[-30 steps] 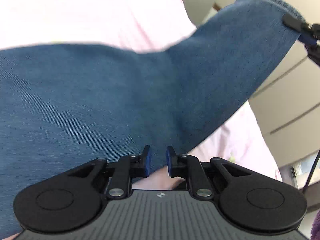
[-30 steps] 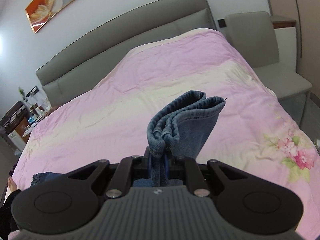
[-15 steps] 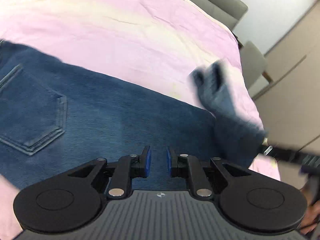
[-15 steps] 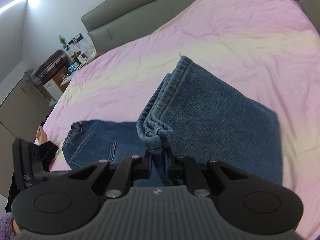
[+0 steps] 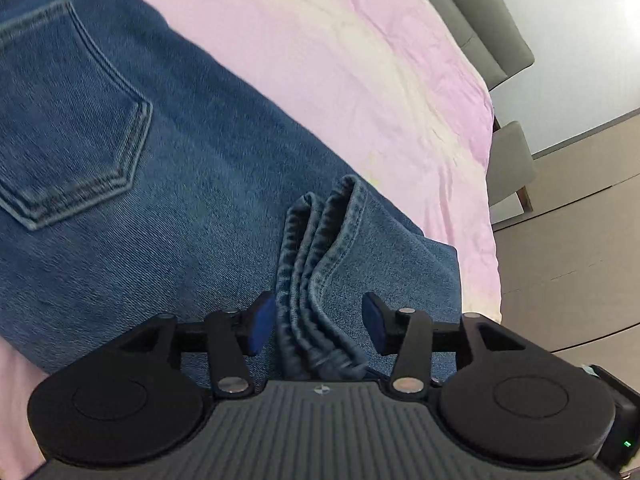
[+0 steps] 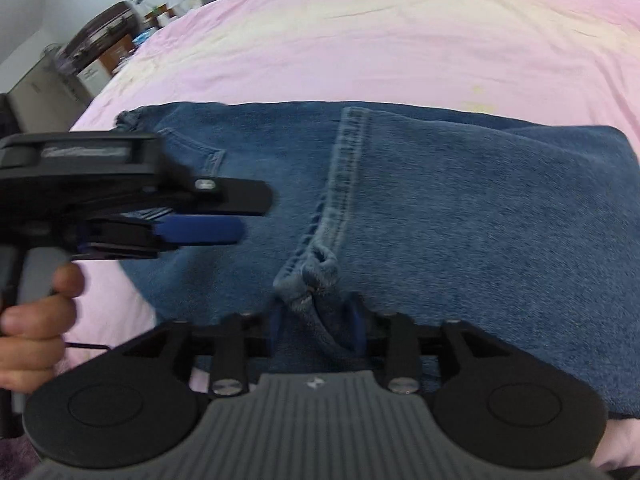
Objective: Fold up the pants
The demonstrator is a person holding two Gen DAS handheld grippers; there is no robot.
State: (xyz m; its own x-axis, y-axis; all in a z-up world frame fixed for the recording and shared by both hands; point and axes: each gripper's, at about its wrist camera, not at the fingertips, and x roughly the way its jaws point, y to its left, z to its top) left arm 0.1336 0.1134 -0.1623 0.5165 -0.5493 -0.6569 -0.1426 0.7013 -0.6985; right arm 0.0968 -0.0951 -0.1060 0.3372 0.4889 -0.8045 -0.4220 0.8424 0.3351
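Observation:
Blue jeans [image 5: 168, 184] lie on the pink bedspread [image 5: 360, 60], folded over, with a back pocket [image 5: 68, 120] showing at the left. The bunched leg hem [image 5: 320, 248] runs between the fingers of my left gripper [image 5: 318, 328], whose jaws are opening, with a gap beside the right pad. In the right wrist view the other hem end [image 6: 320, 268] rests on the folded jeans [image 6: 480, 220] between the fingers of my right gripper [image 6: 316, 328], also opening and loose around it. The left gripper [image 6: 236, 216] reaches in from the left, held by a hand [image 6: 36, 320].
A grey headboard [image 5: 480, 16] and a grey chair [image 5: 508, 160] stand past the far side of the bed, with pale cabinets [image 5: 580, 240] to the right. A nightstand with small items [image 6: 104, 40] sits off the bed's corner.
Both grippers carried the leg hems down and across onto the upper part of the jeans. Their jaws, narrow on the cloth before, now stand apart, and the fold lies flat on the bed.

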